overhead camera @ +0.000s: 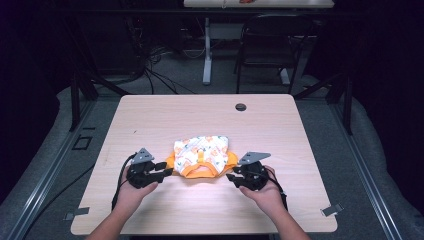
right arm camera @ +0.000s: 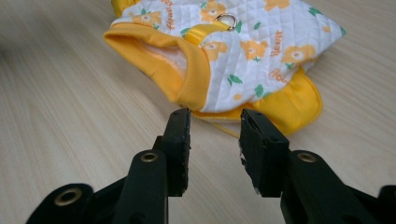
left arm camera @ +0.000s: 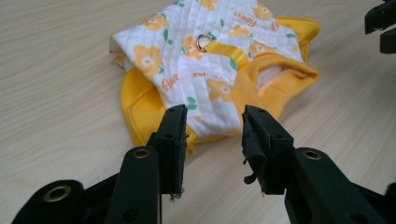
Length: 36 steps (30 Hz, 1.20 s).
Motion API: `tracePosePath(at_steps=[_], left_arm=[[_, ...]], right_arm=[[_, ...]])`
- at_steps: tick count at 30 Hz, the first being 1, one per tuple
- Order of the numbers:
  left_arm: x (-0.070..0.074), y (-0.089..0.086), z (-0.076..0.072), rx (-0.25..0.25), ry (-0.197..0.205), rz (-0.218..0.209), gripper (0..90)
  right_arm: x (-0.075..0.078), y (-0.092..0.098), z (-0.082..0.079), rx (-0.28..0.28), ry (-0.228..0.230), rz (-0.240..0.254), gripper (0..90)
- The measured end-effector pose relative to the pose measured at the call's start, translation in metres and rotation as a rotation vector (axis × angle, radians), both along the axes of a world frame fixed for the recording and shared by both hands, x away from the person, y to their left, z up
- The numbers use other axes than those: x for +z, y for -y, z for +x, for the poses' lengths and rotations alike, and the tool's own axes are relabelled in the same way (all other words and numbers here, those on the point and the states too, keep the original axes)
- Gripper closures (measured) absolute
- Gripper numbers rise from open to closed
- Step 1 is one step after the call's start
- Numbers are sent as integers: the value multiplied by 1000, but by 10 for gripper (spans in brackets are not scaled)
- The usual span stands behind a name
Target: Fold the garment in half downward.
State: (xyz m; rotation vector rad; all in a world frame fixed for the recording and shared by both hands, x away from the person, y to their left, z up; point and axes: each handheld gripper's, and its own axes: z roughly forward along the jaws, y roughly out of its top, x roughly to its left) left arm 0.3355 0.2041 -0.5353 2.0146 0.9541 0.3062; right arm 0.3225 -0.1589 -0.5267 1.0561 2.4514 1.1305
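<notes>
1. A small quilted pet garment [overhead camera: 202, 156] – white with orange flowers and green leaves, yellow ribbed trim – is seen folded flat on the wooden table [overhead camera: 150, 120], a bit nearer the person's edge than the middle.
2. The left gripper [overhead camera: 159, 169] is held just beside the garment's left edge, the right gripper [overhead camera: 234, 176] just beside its right edge. Both are spread wide with nothing between the pads; in the left gripper view [left arm camera: 214, 125] and the right gripper view [right arm camera: 215, 122] only bare table and the yellow hem can be seen past the jaws.
3. No earlier frame is given, so the fold is judged from how it lies: it looks done and let go, neat enough, with the yellow collar opening facing the person.
4. If another fold or a tidy-up is wanted, the yellow trim should be pinched, not the quilted panel – thicker, easier to bite. Both sides should be lifted together so the stack isn't skewed, and the metal D-ring [left arm camera: 204, 41] on the yellow strap is best kept clear of the pads.
5. Writing: small orange script is printed among the flowers, something like "Flower" – too small and wrinkled to be read for sure. No brand tag can be made out.
</notes>
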Motion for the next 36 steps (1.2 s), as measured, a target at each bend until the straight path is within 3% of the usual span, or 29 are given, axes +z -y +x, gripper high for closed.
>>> tracePosePath(at_steps=[4, 12, 16, 19, 21, 24, 30, 34, 36], left_arm=[[-6, -5, -9, 5, 2, 30, 581], [-17, -9, -20, -10, -1, 16, 551], [-25, -8, -23, -23, -10, 24, 543], [-31, -8, -25, -29, -4, 62, 542], [-33, -8, -26, -31, 1, 72, 540], [-35, -11, -26, -18, -9, 57, 535], [-36, -19, -24, 22, -10, 24, 511], [-39, -25, -21, 52, -24, 36, 509], [-41, -27, -19, 75, -22, 36, 504]], right_arm=[[-1, 8, -6, -19, -10, 23, 602], [-13, 15, -23, -8, 8, -29, 575], [-18, 14, -27, 11, 16, -34, 557], [-24, 12, -29, 8, 22, -51, 556], [-30, 13, -29, 2, 14, -25, 556], [-32, 14, -29, 4, 10, -21, 552], [-37, 21, -26, -55, 19, 1, 543], [-40, 26, -24, -87, 21, 14, 537], [-41, 27, -24, -85, 22, -7, 536]])
